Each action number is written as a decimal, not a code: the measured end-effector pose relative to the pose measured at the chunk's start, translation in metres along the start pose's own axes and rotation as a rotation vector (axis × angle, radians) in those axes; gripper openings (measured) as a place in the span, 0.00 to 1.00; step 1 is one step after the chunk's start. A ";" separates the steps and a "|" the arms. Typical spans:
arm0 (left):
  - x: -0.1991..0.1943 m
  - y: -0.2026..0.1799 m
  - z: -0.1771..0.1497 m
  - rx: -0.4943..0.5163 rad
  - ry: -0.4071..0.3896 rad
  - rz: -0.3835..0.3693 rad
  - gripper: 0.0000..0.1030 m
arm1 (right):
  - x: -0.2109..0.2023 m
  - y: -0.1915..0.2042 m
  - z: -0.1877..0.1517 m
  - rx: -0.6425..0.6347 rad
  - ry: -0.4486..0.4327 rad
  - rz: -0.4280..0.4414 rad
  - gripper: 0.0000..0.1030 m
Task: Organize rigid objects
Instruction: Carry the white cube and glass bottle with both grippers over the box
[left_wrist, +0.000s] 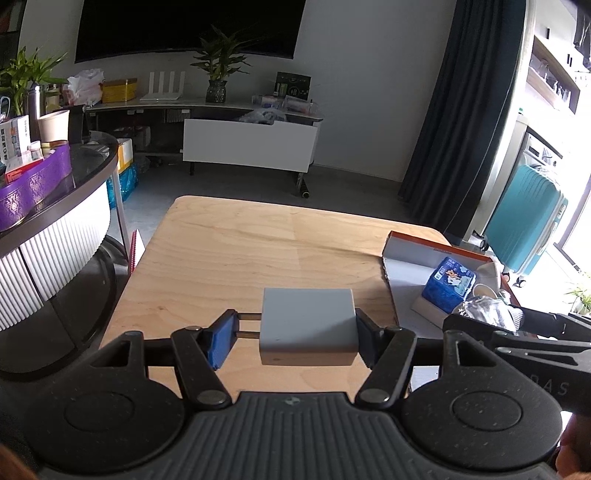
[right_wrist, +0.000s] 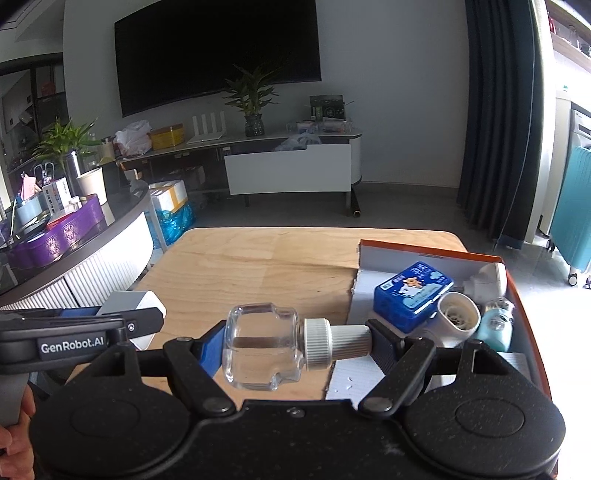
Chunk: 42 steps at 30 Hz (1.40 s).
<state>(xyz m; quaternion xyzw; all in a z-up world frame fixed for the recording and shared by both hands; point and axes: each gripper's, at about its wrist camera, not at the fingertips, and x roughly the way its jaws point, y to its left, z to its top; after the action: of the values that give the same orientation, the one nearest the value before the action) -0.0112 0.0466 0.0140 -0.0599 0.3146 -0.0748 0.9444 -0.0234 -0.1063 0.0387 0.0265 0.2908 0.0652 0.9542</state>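
My left gripper (left_wrist: 295, 334) pinches grey rectangular plug adapter (left_wrist: 308, 325), metal prongs against blue pad, flat end against other pad, above light wooden tabletop (left_wrist: 229, 243). My right gripper (right_wrist: 295, 345) clamps clear glass bottle with white ribbed cap (right_wrist: 275, 345) lengthwise, base on one pad, cap on other. Just beyond, right: orange-rimmed open cardboard box (right_wrist: 424, 253) holding blue printed tin (right_wrist: 412, 293), white cup (right_wrist: 458, 317), pale blue bottle (right_wrist: 496, 328). Far: black wall screen (right_wrist: 218, 51).

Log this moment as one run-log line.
left gripper: shut on grey charger | right gripper: shut on clear bottle | box: partly filled
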 end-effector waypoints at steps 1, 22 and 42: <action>-0.001 -0.002 0.000 0.003 -0.001 -0.002 0.64 | -0.002 -0.001 0.000 0.002 -0.001 0.000 0.90; -0.005 -0.022 -0.002 0.033 0.001 -0.041 0.64 | -0.023 -0.014 0.000 0.007 -0.034 -0.039 0.90; -0.005 -0.043 -0.003 0.067 -0.001 -0.084 0.64 | -0.043 -0.028 0.000 0.026 -0.056 -0.084 0.90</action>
<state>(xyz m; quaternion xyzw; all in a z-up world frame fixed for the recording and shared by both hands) -0.0211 0.0047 0.0216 -0.0413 0.3086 -0.1246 0.9421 -0.0558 -0.1397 0.0595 0.0287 0.2658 0.0206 0.9634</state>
